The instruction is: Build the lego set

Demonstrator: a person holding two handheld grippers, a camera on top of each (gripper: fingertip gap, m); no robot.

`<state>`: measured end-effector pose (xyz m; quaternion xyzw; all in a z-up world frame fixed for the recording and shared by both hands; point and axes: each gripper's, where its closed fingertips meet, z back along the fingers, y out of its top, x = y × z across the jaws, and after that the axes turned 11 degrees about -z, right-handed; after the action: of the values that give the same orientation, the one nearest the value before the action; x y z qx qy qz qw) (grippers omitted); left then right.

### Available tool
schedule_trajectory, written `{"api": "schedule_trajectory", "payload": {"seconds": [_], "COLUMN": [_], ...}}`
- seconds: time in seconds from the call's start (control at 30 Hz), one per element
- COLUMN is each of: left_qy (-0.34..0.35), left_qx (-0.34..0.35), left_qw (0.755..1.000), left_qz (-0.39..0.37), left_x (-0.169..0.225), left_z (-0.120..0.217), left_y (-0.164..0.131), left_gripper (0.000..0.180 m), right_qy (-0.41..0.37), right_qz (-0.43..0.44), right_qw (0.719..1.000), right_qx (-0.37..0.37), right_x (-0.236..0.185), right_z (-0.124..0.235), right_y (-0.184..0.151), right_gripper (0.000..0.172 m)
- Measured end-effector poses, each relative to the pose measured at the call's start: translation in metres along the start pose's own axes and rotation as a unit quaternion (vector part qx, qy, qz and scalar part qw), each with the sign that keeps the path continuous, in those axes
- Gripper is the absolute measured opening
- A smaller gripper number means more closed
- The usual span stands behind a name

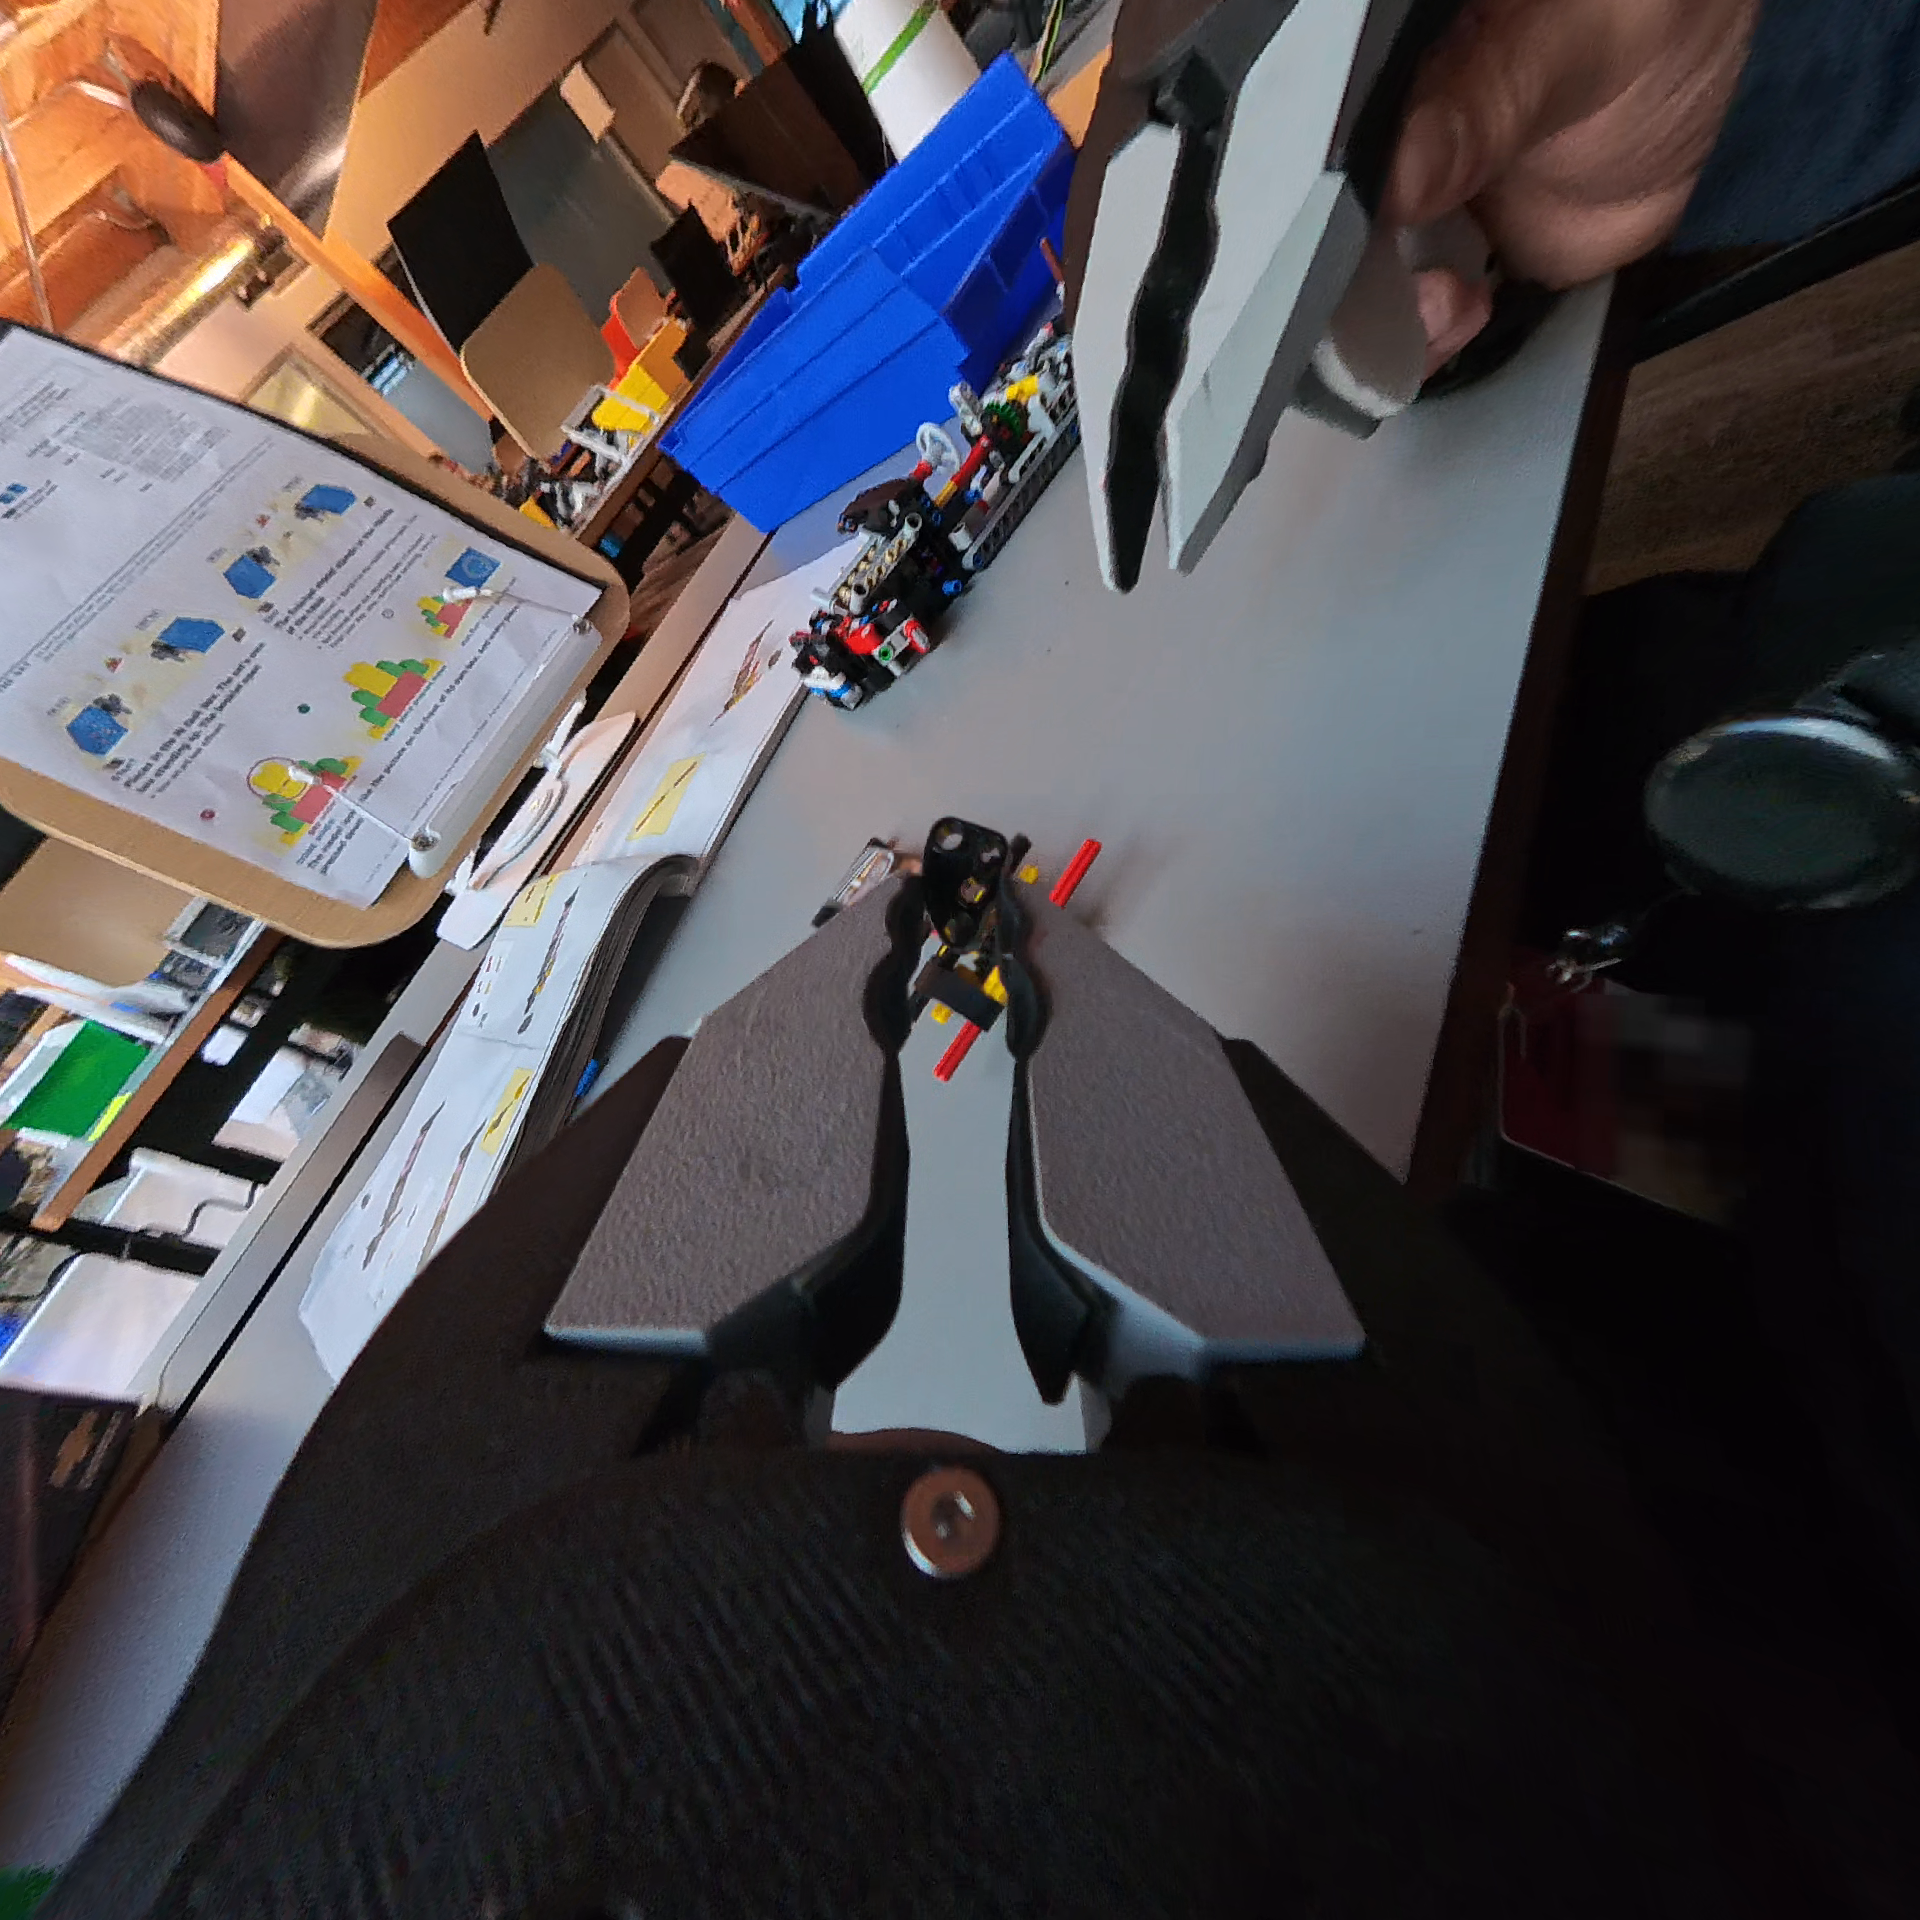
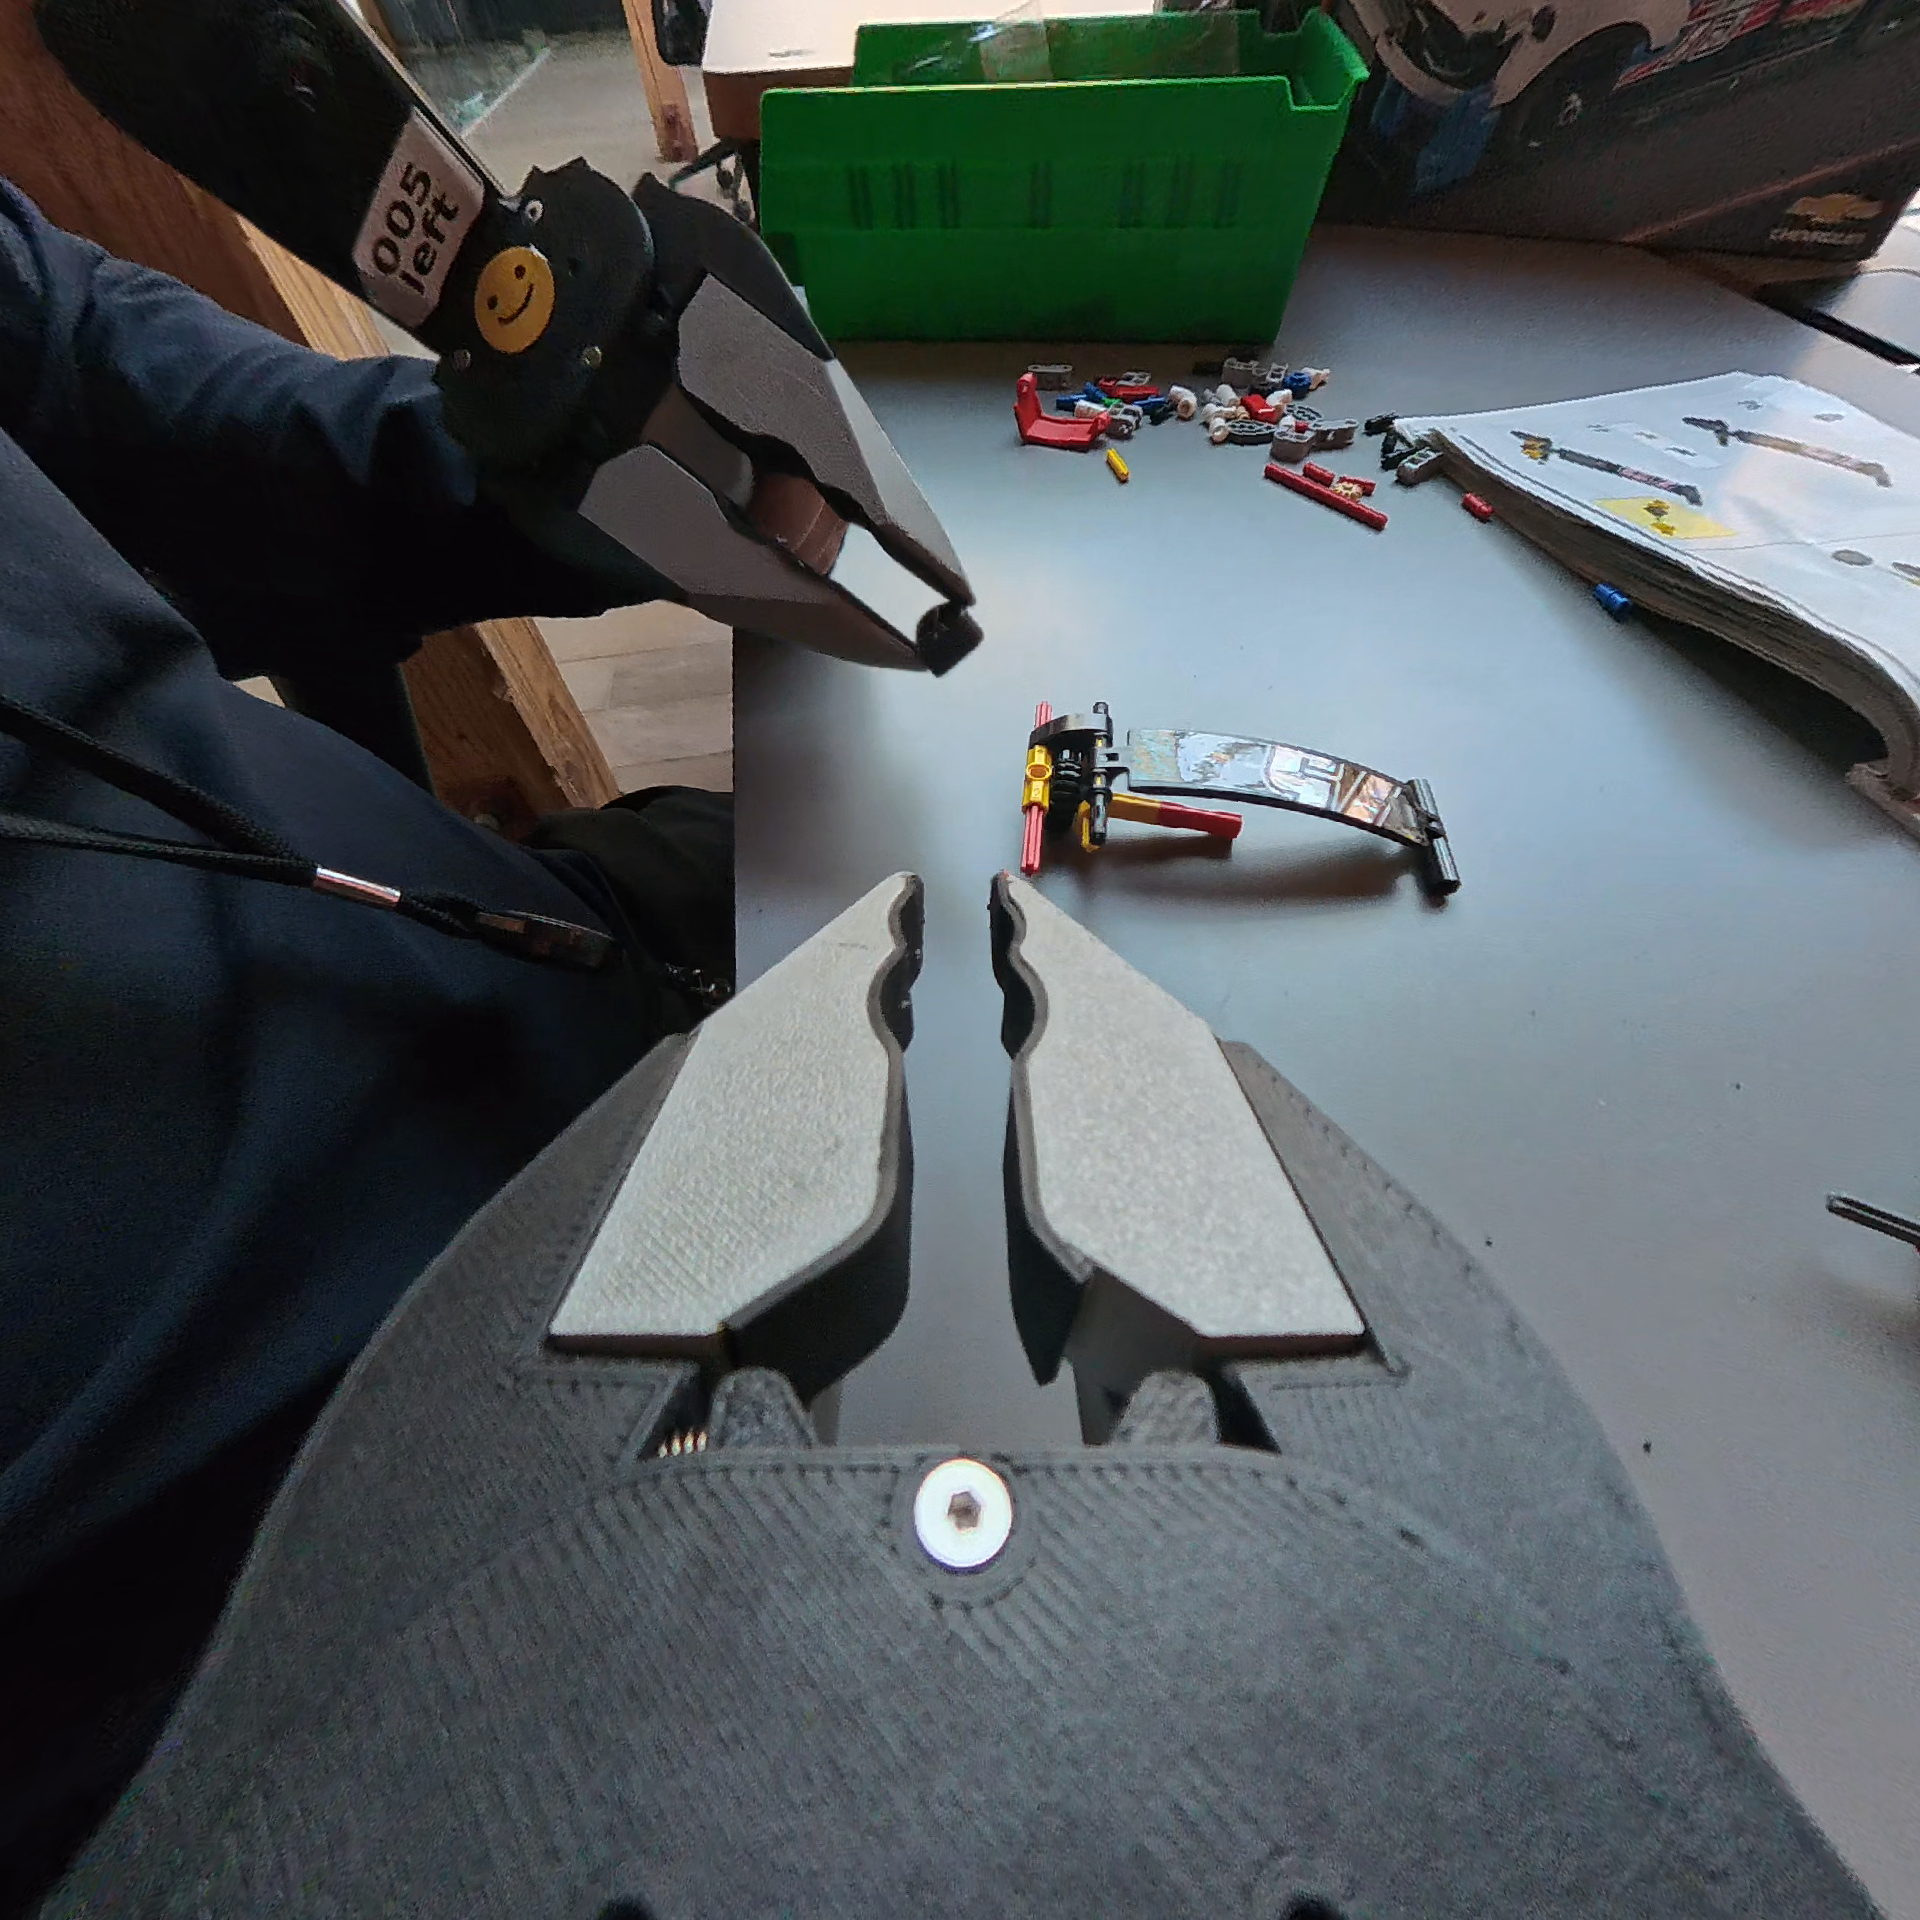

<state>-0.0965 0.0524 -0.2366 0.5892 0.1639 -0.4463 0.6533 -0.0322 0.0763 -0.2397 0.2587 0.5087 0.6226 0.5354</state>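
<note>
My left gripper (image 1: 961, 904) comes in tilted down from the left, fingers pinched on a small black piece (image 2: 948, 634) above the surface (image 2: 1351, 1039). The right gripper (image 2: 956, 894) points away from me with its fingers slightly apart and bare, just short of the red-yellow-black assembly (image 2: 1101, 779). The left gripper has a white label (image 2: 416, 229) and a smiley sticker (image 2: 513, 298). There's a printed box (image 2: 1662, 125) far right.

Grey table (image 2: 1558, 1039) beside a wooden post (image 2: 499, 707), pale plank floor (image 2: 644, 686).
</note>
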Motion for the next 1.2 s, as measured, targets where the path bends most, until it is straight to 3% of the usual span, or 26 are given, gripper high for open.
{"api": "schedule_trajectory", "payload": {"seconds": [0.13, 0.27, 0.47, 0.77, 0.9, 1.0, 1.1, 1.2], "left_qy": [0.014, 0.044, 0.042, 0.049, 0.019, -0.061, -0.161, -0.199], "left_qx": [-0.052, -0.077, -0.073, -0.032, 0.009, 0.006, 0.033, 0.071], "left_qw": [0.999, 0.992, 0.984, 0.987, 0.996, 0.997, 0.967, 0.936], "left_qz": [-0.006, -0.093, -0.157, -0.152, -0.088, 0.043, 0.195, 0.281], "left_x": [0.001, -0.002, 0.013, 0.015, 0.017, 0.020, 0.027, 0.023], "left_z": [-0.009, -0.011, -0.011, -0.007, -0.002, -0.003, -0.002, -0.003], "left_y": [-0.006, 0.006, 0.017, 0.028, 0.035, 0.023, 0.029, 0.042], "left_gripper": [0.011, 0.011, 0.011, 0.011, 0.010, 0.026, 0.030, 0.021], "right_qy": [-0.002, 0.017, 0.022, 0.080, 0.082, 0.088, 0.107, 0.109], "right_qz": [-0.031, -0.071, -0.114, -0.119, -0.074, -0.038, -0.006, 0.021], "right_qw": [0.999, 0.997, 0.993, 0.990, 0.994, 0.995, 0.994, 0.994], "right_qx": [0.031, 0.016, 0.017, -0.004, -0.006, -0.005, -0.004, -0.019], "right_x": [-0.006, -0.018, -0.014, -0.022, -0.018, -0.016, -0.022, -0.025], "right_z": [-0.013, -0.035, -0.042, -0.041, -0.031, -0.022, -0.016, -0.017], "right_y": [0.013, 0.018, 0.020, 0.016, 0.014, 0.015, 0.017, 0.014], "right_gripper": [0.010, 0.016, 0.018, 0.006, 0.006, 0.005, 0.006, 0.006]}}
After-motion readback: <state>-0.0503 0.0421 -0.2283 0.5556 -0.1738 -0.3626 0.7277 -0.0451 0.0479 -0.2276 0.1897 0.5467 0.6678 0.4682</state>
